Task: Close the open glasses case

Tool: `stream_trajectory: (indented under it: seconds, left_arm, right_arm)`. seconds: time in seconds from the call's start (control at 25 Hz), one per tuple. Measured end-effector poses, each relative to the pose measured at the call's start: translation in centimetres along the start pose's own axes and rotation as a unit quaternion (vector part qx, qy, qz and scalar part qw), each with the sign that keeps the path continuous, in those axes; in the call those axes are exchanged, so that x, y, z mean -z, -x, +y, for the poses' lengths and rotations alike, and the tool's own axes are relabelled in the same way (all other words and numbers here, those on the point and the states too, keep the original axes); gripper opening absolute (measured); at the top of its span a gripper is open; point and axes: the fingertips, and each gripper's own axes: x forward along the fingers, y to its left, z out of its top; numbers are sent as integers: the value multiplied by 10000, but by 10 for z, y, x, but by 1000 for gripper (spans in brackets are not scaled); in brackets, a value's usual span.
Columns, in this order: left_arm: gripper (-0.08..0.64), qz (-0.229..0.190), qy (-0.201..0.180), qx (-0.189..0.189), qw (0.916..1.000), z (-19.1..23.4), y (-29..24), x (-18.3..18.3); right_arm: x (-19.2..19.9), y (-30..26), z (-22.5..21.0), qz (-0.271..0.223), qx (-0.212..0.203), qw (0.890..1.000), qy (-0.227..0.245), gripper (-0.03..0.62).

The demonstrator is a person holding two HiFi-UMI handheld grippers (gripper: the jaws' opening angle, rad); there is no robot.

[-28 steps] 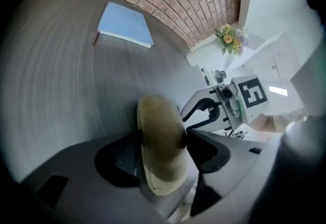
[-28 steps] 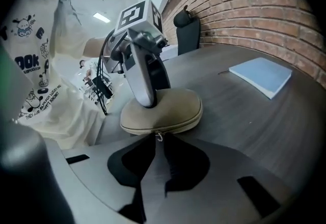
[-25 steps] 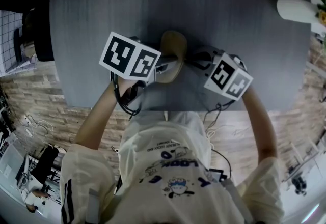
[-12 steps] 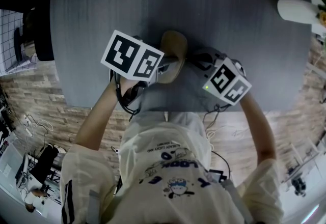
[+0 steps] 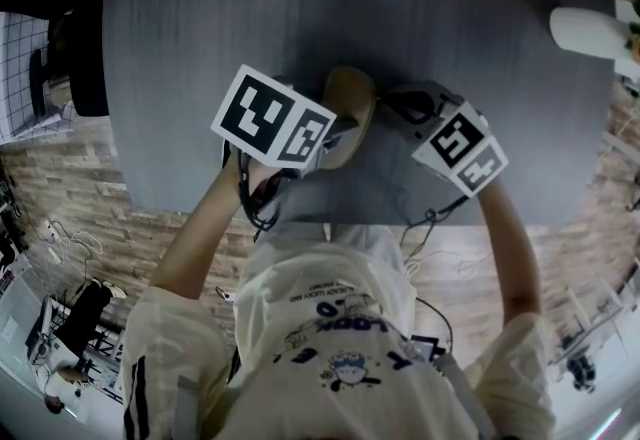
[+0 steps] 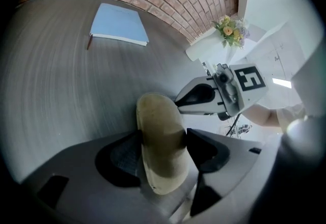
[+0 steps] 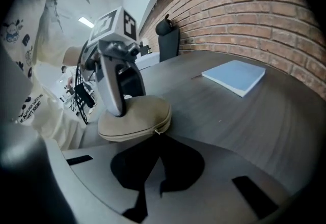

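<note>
Glasses case (image 5: pixel 350 98): lies on the table (image 5: pixel 180 48), lid down, clamped across its middle by jaws of the left gripper (image 6: pixel 163 139); faces right gripper (image 7: pixel 159 141) jaws closed together, tips just at the zipper pull (image 7: pixel 155 132).

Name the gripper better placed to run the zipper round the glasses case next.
Right. The right gripper, shut, has its tips at the zipper pull on the glasses case seam, though a pinch is unclear. The left gripper is clamped across the case, steadying it.
</note>
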Motion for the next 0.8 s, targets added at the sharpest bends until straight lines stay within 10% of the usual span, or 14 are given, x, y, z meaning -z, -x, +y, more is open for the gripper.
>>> stream_trajectory:
  seconds: [0.36, 0.48, 0.68, 0.8]
  left_arm:
    - [279, 343, -428, -7, 9985, -14, -9, 1]
    - [279, 491, -639, -84, 9967, -18, -13, 1]
    - [279, 491, -584, 78, 9971, -23, -15, 0]
    - [279, 517, -618, 79, 9967, -24, -16, -1]
  right_arm:
    - [-36, 0, -63, -264, 77, 9996, -56, 0]
    - [-41, 10, -73, 240, -246, 9971, 678, 0]
    - [-3, 28, -48, 1117, -1183, 9721, 1688, 5]
    - [6, 30, -32, 1424, -1606, 9527, 2151, 154]
